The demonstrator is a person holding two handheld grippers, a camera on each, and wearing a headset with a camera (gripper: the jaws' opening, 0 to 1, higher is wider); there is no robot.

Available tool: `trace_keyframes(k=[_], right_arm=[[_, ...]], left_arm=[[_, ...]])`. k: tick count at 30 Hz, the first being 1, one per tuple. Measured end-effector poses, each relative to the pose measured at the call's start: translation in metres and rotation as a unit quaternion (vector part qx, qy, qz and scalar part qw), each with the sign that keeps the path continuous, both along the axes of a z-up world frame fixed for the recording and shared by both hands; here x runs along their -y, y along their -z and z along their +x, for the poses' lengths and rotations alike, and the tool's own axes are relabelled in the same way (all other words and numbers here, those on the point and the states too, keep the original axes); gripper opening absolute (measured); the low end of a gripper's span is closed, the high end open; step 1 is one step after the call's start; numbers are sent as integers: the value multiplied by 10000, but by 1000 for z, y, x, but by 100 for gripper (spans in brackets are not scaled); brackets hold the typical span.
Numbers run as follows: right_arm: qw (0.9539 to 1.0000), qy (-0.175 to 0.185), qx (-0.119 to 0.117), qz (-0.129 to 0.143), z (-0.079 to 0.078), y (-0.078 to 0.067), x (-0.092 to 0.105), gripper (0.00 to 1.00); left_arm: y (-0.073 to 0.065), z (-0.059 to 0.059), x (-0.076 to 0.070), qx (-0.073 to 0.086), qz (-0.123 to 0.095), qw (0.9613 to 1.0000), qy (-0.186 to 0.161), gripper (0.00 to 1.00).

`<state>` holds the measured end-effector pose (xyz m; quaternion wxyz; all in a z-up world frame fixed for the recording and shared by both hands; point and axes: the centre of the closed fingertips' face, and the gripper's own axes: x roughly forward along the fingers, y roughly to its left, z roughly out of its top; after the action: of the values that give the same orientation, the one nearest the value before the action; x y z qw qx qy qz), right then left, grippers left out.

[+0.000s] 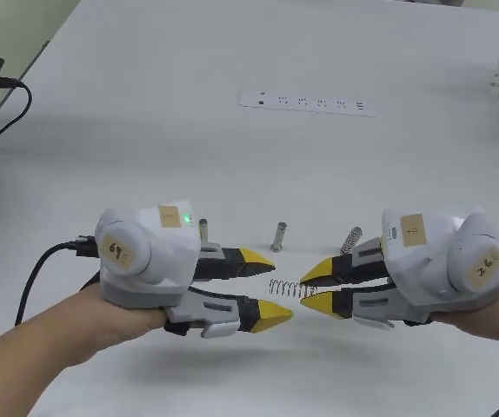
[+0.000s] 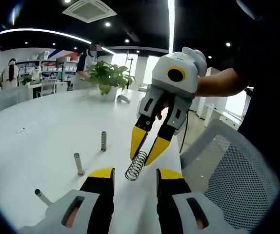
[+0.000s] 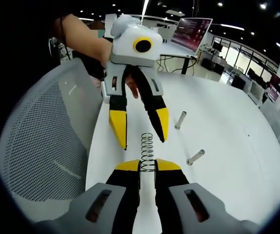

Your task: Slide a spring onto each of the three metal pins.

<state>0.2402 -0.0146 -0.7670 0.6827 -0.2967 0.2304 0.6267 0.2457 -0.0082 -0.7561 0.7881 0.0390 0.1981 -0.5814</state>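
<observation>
Right gripper view, nearest first: right gripper [image 3: 148, 166] clamped on the near end coils of the spring [image 3: 147, 146], rest of it sticking straight out, free end reaching in between the spread, empty jaws of the left gripper [image 3: 143, 141] facing it, no contact visible there. Reads as thin open-wound wire: very light, squashy lengthwise, bendy sideways, apt to roll or ping out of smooth tips. Best taken across the last few coils, as here, leaving the bore at the free end open for a pin; hard squeeze likely to kink it. Beyond, on the white table [image 3: 237, 161], nearer bare pin [image 3: 195, 156] and farther bare pin [image 3: 180, 119], both standing, well apart from the spring. Extra from left gripper view: third pin [image 2: 103, 140], farthest along the row from that side, apparently sleeved in coils already, so probably one done and two to go; also spring hanging clear above the tabletop, tilted down toward that view's own open jaws. Extra from head view: overall layout, both grippers tip to tip, spring bridging the gap, pin row just behind them, power strip [image 1: 308, 102] far back.
</observation>
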Motion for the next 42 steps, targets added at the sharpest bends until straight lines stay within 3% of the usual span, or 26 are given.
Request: trace_keyframes(k=[3, 7, 16, 42], right_arm=[[10000, 0, 0, 25, -1, -1, 0, 8], [10000, 12, -1, 47, -1, -3, 0, 8], [9997, -83, -46, 242, -5, -10, -3, 8], [9995, -264, -9, 143, -7, -10, -5, 8]], left_arm=[[-2, -1, 2, -146, -139, 9998, 14, 20], [-4, -1, 3, -185, -217, 9996, -3, 14], [-4, -4, 3, -109, -196, 9997, 76, 10], [-13, -7, 1, -77, -314, 9995, 73, 4]])
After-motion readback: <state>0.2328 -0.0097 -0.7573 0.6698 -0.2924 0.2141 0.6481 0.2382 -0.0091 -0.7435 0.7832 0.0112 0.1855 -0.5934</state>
